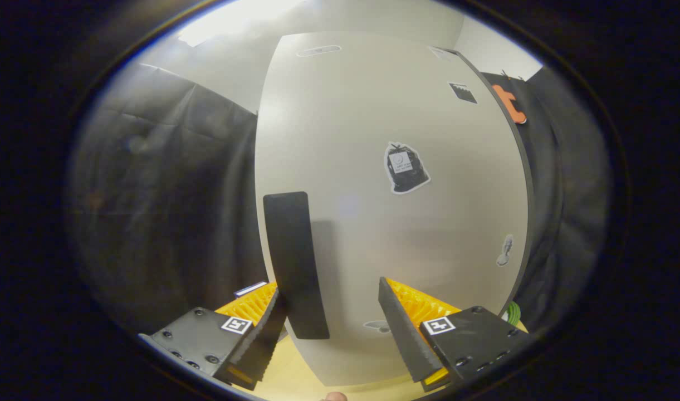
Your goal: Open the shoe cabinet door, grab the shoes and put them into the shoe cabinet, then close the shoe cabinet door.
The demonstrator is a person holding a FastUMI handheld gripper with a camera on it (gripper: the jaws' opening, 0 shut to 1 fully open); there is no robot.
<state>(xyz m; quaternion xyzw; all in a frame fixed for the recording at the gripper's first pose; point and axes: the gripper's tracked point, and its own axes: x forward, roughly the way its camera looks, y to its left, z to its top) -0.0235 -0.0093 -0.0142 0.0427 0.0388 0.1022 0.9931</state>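
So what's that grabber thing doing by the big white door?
A person is holding the gripper up close to the shoe cabinet door. Its two fingers are spread apart, and the door's dark upright handle stands between them, close by the left finger. Nothing is pinched yet, so it looks like the fingers are about to close on the handle. Which way the door will go next, I can't tell.

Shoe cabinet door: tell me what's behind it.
Nothing inside shows: the shoe cabinet door is shut and covers the interior. The open tongs straddle its dark handle.
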